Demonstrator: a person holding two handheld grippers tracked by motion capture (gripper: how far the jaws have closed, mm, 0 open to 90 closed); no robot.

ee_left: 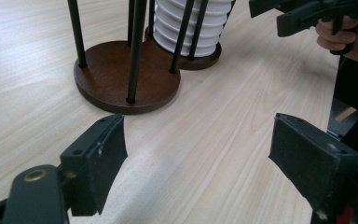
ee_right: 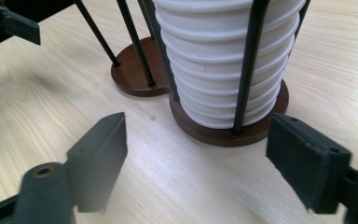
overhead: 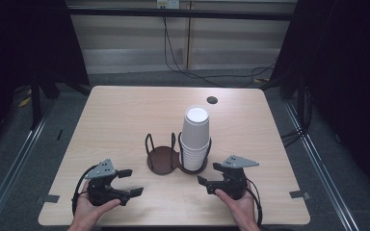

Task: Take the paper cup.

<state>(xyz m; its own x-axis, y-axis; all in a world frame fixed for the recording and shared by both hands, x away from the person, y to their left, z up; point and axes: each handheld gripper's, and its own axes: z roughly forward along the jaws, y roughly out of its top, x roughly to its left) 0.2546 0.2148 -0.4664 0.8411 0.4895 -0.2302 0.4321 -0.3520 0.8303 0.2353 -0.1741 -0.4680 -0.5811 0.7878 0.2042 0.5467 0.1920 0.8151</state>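
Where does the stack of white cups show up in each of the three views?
High view: cup stack stands at table centre, in the right ring of the holder.
Left gripper view: cup stack at top centre, behind the empty ring.
Right gripper view: cup stack at top centre-right, close ahead between the jaws.
Shared landmark: the holder's empty brown base, beside the stack.

My high view looks forward and down over the whole desk (overhead: 125, 110), while both gripper views sit low, sharing the cup holder (ee_left: 126, 81) close up.

Table (overhead: 125, 115) evenly lit amid dark surroundings; soft shadows, close claws slightly blurred.
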